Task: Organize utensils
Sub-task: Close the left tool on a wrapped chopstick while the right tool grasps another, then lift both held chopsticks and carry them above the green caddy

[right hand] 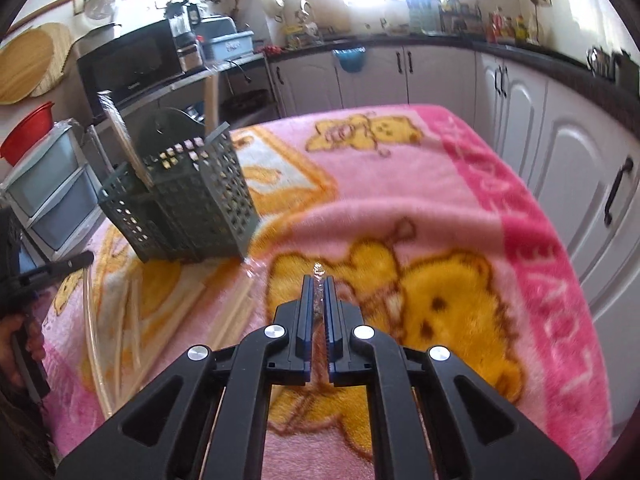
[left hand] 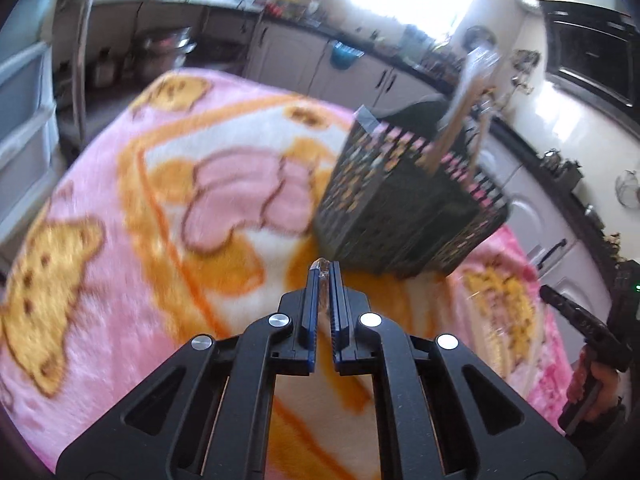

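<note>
The left gripper point(left hand: 325, 270) is clenched on a clear plastic-wrapped item point(left hand: 322, 280) whose tip pokes past the fingertips. The dark lattice basket point(left hand: 404, 208) stands ahead and right of them, holding wrapped utensils point(left hand: 466, 96). The right gripper point(right hand: 319, 280) likewise pinches a clear wrapper point(right hand: 319, 285); the basket point(right hand: 188, 208) sits ahead-left, with loose chopsticks point(right hand: 236, 312) lying left of its fingers.
</note>
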Demonstrator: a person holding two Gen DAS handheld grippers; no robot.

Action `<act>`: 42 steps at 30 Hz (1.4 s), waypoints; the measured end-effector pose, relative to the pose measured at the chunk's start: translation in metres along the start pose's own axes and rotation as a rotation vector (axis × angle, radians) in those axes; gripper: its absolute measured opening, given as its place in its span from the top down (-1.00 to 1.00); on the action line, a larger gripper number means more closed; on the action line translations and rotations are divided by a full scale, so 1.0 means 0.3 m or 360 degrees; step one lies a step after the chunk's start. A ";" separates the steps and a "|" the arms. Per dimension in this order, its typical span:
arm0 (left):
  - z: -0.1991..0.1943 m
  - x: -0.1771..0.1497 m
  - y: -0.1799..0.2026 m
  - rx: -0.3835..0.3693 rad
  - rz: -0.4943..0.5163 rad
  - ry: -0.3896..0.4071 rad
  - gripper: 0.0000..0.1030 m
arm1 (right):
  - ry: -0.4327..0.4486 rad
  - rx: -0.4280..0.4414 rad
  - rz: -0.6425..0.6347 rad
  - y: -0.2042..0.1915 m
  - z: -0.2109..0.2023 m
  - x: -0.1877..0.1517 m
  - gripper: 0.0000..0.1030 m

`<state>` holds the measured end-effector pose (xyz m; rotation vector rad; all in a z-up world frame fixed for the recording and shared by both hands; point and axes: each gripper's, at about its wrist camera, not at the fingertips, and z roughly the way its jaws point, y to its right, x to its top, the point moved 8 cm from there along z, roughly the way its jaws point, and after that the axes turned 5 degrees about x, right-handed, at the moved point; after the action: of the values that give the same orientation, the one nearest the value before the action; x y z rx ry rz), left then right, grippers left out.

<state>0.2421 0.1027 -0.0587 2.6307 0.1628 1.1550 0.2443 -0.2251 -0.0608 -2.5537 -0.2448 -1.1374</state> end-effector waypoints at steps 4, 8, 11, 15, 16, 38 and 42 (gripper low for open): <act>-0.071 0.069 0.082 -0.0068 0.0077 0.0096 0.95 | 0.0046 0.0031 -0.0058 -0.055 -0.036 0.042 0.90; -0.120 0.118 0.157 -0.0137 0.0135 0.0154 0.95 | 0.0089 0.0072 -0.0116 -0.119 -0.070 0.083 0.91; -0.151 0.144 0.223 -0.0189 0.0184 0.0189 0.96 | 0.0120 0.0097 -0.0162 -0.167 -0.092 0.113 0.91; -0.195 0.170 0.300 -0.0246 0.0260 0.0226 0.96 | 0.0163 0.0136 -0.0220 -0.233 -0.121 0.147 0.91; -0.205 0.175 0.319 -0.0259 0.0277 0.0236 0.96 | 0.0177 0.0144 -0.0238 -0.251 -0.129 0.158 0.91; -0.370 0.370 0.492 -0.0331 0.0473 0.0465 0.96 | 0.0420 0.0188 -0.0459 -0.444 -0.254 0.362 0.92; -0.401 0.435 0.493 -0.0313 0.0481 0.0525 0.96 | 0.0480 0.0216 -0.0492 -0.487 -0.287 0.422 0.92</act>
<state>0.2413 0.0110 0.1534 2.3307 -0.2831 1.6089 0.2273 -0.1183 0.1212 -2.2396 -0.6332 -1.5397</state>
